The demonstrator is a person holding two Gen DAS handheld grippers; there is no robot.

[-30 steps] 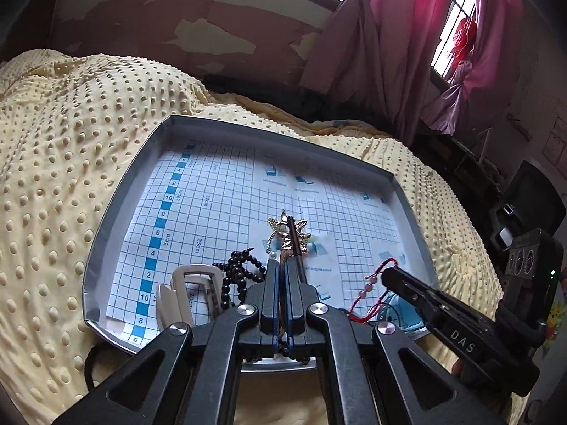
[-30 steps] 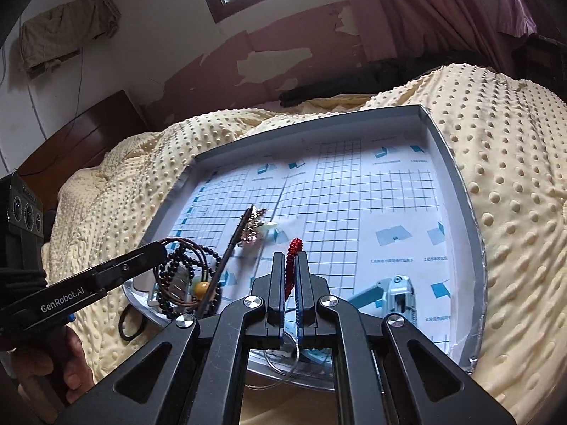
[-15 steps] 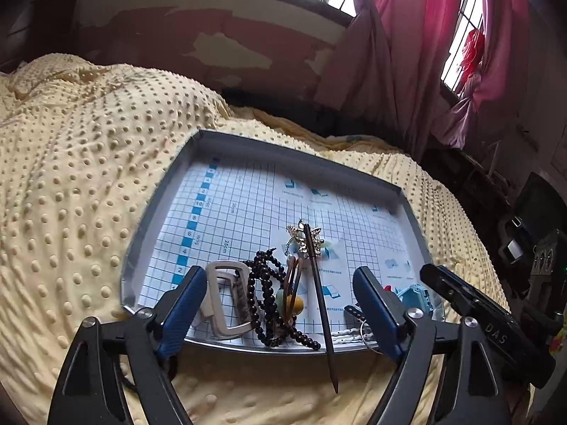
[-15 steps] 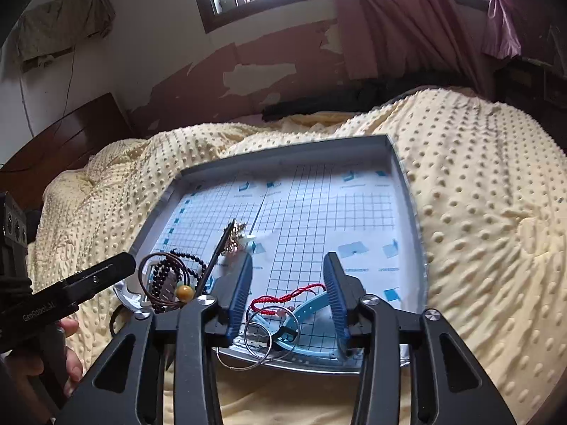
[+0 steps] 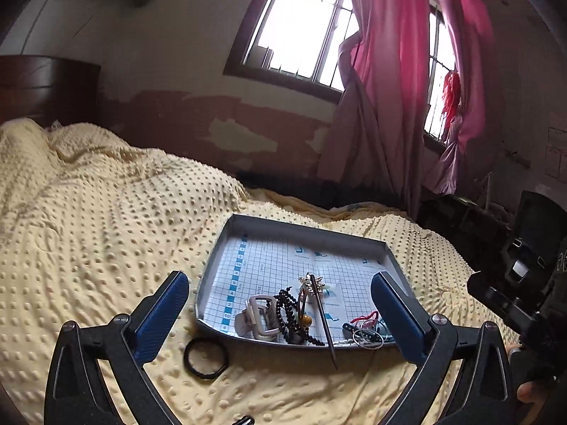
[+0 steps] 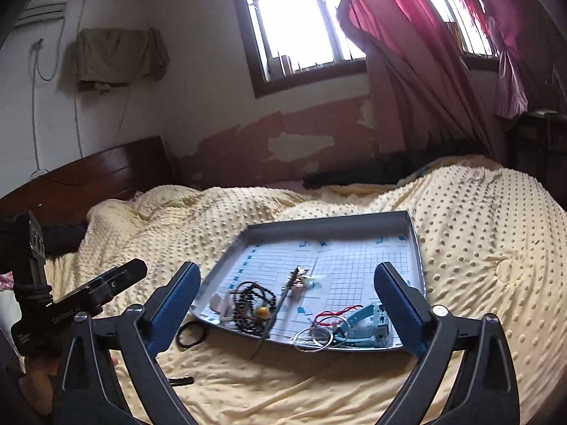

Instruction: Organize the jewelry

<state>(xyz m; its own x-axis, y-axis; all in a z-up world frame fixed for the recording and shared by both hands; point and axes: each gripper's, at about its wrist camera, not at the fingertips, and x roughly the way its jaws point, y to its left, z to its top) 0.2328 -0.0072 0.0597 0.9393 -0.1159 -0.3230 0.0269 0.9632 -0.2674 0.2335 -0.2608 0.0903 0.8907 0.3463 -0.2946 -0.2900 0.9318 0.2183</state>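
Observation:
A grey tray (image 5: 308,228) lined with grid paper lies on the yellow blanket. At its near edge lie a white claw clip (image 5: 258,318), a black bead bracelet (image 5: 288,313), a gold-topped hair stick (image 5: 320,315) overhanging the rim, a red cord bracelet (image 5: 365,318) and metal rings (image 5: 366,336). My left gripper (image 5: 279,278) is open and holds nothing, back from the tray. My right gripper (image 6: 287,265) is also open and holds nothing. In the right wrist view the tray (image 6: 333,225) shows the hair stick (image 6: 280,308), red cord bracelet (image 6: 336,313) and a teal clip (image 6: 365,322).
A black hair tie (image 5: 205,354) lies on the bumpy blanket (image 5: 106,230) just outside the tray's near left corner. A small dark object (image 6: 180,380) lies closer to me. Wooden headboard, peeling wall, windows and pink curtains stand behind the bed.
Both grippers went from shut to wide open and drew back and up from the tray. The hair stick and the red cord bracelet now rest in the tray.

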